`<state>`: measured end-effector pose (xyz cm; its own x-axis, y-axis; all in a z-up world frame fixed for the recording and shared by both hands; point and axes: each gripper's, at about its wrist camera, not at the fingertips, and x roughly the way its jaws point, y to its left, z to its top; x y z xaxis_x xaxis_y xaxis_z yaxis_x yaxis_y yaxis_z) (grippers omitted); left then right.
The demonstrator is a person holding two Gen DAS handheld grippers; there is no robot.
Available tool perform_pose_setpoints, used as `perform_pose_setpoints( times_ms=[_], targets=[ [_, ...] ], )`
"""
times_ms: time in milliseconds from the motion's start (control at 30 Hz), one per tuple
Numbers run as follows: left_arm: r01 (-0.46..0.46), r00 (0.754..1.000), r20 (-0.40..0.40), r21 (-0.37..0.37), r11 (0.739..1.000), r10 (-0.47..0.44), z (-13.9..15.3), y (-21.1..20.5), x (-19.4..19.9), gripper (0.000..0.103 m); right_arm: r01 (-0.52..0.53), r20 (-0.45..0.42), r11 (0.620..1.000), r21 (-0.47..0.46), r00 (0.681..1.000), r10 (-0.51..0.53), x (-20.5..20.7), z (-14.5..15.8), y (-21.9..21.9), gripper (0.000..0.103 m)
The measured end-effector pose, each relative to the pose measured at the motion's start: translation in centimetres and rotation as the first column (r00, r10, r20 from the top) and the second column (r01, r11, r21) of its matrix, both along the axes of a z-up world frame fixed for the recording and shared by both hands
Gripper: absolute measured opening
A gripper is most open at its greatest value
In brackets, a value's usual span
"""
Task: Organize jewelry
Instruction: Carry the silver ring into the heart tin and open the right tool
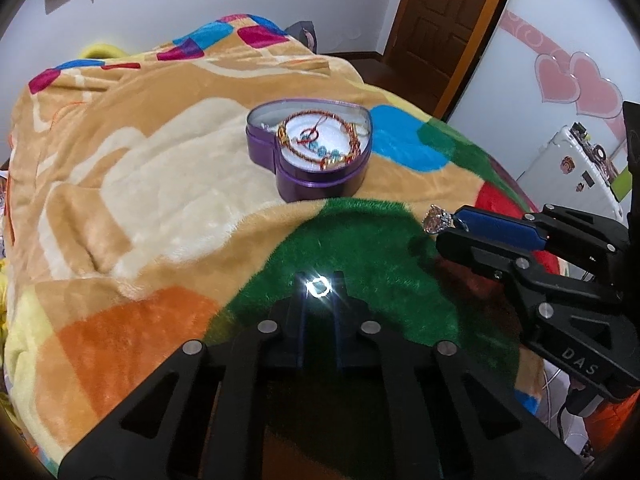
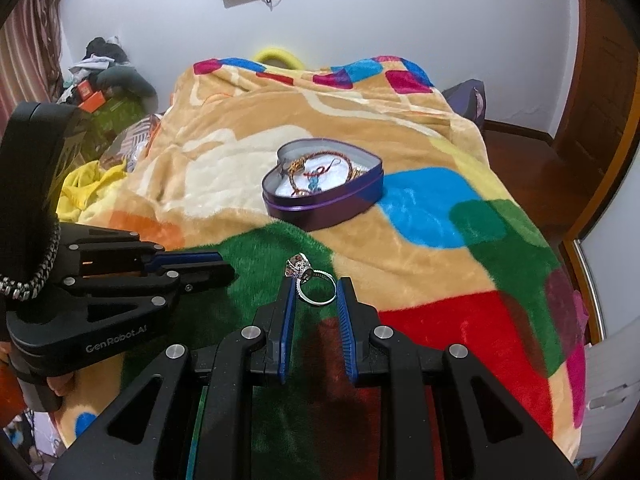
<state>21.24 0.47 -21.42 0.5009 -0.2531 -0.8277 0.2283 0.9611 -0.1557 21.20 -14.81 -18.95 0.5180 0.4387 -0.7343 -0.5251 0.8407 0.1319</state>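
Note:
A purple heart-shaped tin [image 1: 320, 182] sits open on the blanket, with a red-gold beaded bracelet [image 1: 320, 136] inside; it also shows in the right wrist view [image 2: 332, 208]. My right gripper [image 2: 316, 292] is shut on a silver ring with a large stone [image 2: 310, 280], held above the blanket short of the tin; the stone [image 1: 436, 218] pokes past its tip in the left wrist view. My left gripper [image 1: 319, 286] is shut on a small bright ring [image 1: 318, 287] that glares with light. It shows at the left of the right wrist view [image 2: 224, 270].
A colourful plush blanket [image 1: 160, 200] covers the bed. A wooden door [image 1: 440, 20] and white wardrobe with pink hearts [image 1: 560, 80] stand at the right. Clutter [image 2: 100, 80] lies beyond the bed's left side.

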Motion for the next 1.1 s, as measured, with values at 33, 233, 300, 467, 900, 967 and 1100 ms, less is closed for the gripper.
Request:
perform_pose_setpoints(
  times_ms=[33, 233, 300, 467, 900, 967, 1100],
  targets=[
    [-0.001, 1.0, 0.008, -0.001, 1.0, 0.001, 0.3, 0.1, 0.0, 0.009, 0.003, 0.005, 1.0, 0.005, 1.0, -0.003, 0.1, 0.3, -0.1, 0.019],
    [-0.009, 0.998, 0.063, -0.002, 1.0, 0.01, 2.7, 0.3, -0.2, 0.009, 0.018, 0.049, 0.999, 0.03, 0.999, -0.019, 0.3, 2.0, -0.6, 0.019],
    [-0.013, 0.996, 0.087, 0.0, 1.0, 0.013, 3.7, 0.4, -0.2, 0.009, 0.022, 0.068, 0.999, 0.036, 0.997, -0.025, 0.3, 2.7, -0.8, 0.019],
    [-0.023, 0.989, 0.149, 0.0, 1.0, 0.022, 6.1, 0.7, -0.3, 0.009, 0.031, 0.113, 0.998, 0.058, 0.993, -0.038, 0.7, 4.5, -1.0, 0.019],
    [-0.057, 0.961, 0.27, -0.008, 0.998, 0.057, 10.4, 1.9, 1.2, 0.009, 0.023, 0.222, 0.994, 0.103, 0.974, -0.045, 1.9, 7.9, -0.7, 0.019],
    [-0.059, 0.96, 0.275, -0.011, 0.998, 0.059, 10.6, 1.9, 1.8, 0.009, 0.021, 0.227, 0.994, 0.105, 0.973, -0.044, 2.5, 8.0, -0.4, 0.019],
    [-0.055, 0.96, 0.273, -0.017, 0.998, 0.057, 10.3, 1.9, 2.8, 0.009, 0.017, 0.221, 0.995, 0.098, 0.974, -0.038, 3.5, 7.4, 0.0, 0.019]
  ],
)
